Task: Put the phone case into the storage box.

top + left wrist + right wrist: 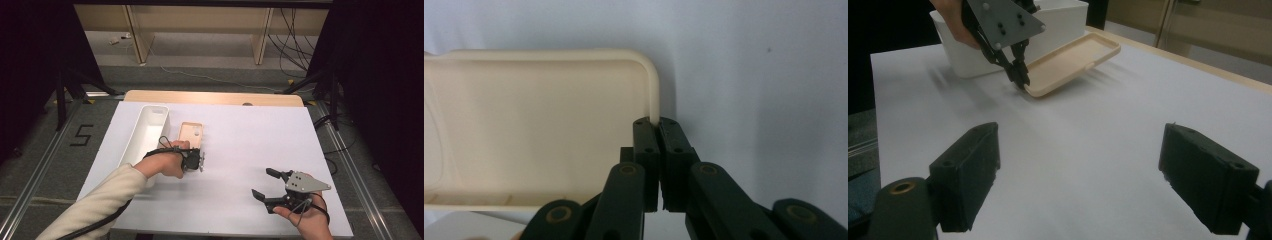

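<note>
Left gripper [1020,75] mostly hidden behind its hand in the high view, jaws clenched on the near corner rim of the beige plastic phone case [539,130], case tilted, far end cut off, right gripper [266,186] jaws released, case well ahead of them.

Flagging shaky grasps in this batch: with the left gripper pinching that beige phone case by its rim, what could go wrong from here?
1. The left gripper holds the phone case only by a thin corner rim, so the case may slip or twist out when lifted.
2. The case hangs tilted with its far end near the white bin; a swing could knock against the bin wall.
3. The right gripper stands open and apart, so it cannot steady the case.
</note>
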